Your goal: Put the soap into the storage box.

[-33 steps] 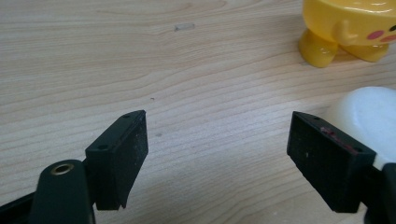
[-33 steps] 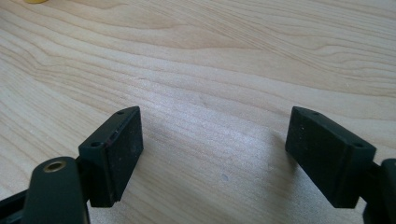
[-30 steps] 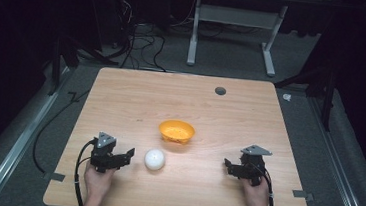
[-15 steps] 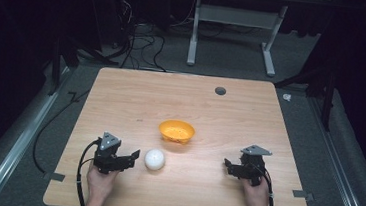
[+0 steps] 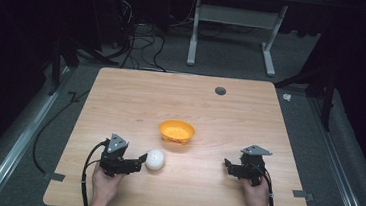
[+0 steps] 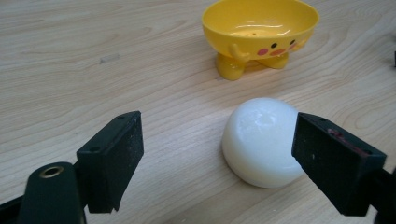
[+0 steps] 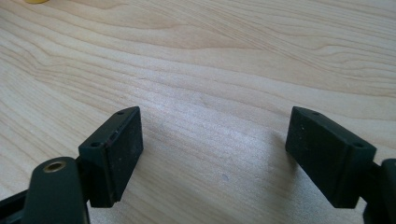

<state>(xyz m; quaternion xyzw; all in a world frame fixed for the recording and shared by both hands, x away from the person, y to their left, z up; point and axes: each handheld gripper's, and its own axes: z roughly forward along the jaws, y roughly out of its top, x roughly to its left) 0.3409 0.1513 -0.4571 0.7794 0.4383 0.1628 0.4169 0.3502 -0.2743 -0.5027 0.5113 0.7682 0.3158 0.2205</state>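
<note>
Left gripper (image 6: pixel 215 163): jaws spread wide, low over the table (image 5: pixel 121 97), holding nothing. The ball sits between them but off to the right-hand jaw, which looks to touch or nearly touch it; the other jaw stands well apart.
Right gripper (image 7: pixel 212 161): jaws wide apart, nothing between them but bare wood. In the high view it rests near the front right of the table (image 5: pixel 229 166), well apart from ball and bowl.
Ball (image 6: pixel 262 140): white, smooth, glossy, flat-bottomed dome rather than a true sphere. Lies on the table just in front of the bowl, toward the left hand (image 5: pixel 104 184).
Bowl (image 6: pixel 260 25): yellow, duck face, small feet, upright near table centre. Inside: nothing that I can see; a few dark specks on the inner wall.
Risk, off-centre grip: closing from here, the near jaw would likely push the ball sideways before the far jaw arrives; it could slide or squirt out.
Risk, slick surface: a glossy, rounded shape may slip upward out of flat pads if caught above its widest part.
Risk, bowl: light and on small feet; a shoved ball or a low carry could knock or tip it.
</note>
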